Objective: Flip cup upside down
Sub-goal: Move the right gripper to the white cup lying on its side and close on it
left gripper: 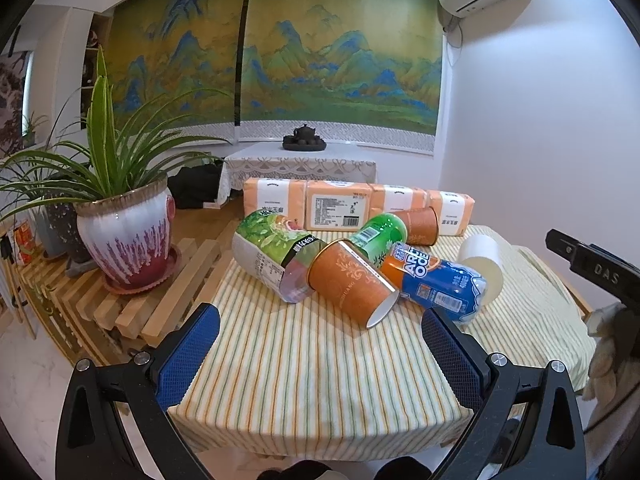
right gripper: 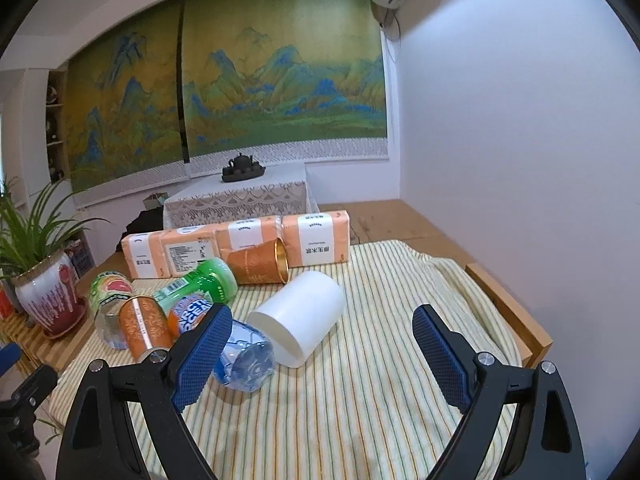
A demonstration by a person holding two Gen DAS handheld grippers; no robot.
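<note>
A white cup lies on its side on the striped tablecloth, its closed base toward me; it also shows in the left wrist view. An orange paper cup lies on its side ahead of my left gripper, open mouth toward me; it also shows in the right wrist view. A second orange cup lies at the back. My left gripper is open and empty. My right gripper is open and empty, just short of the white cup.
Bottles lie among the cups: a blue-orange one, a green one, a green-labelled clear one. Orange tissue packs line the back. A potted plant stands on a slatted shelf left. A wall stands right.
</note>
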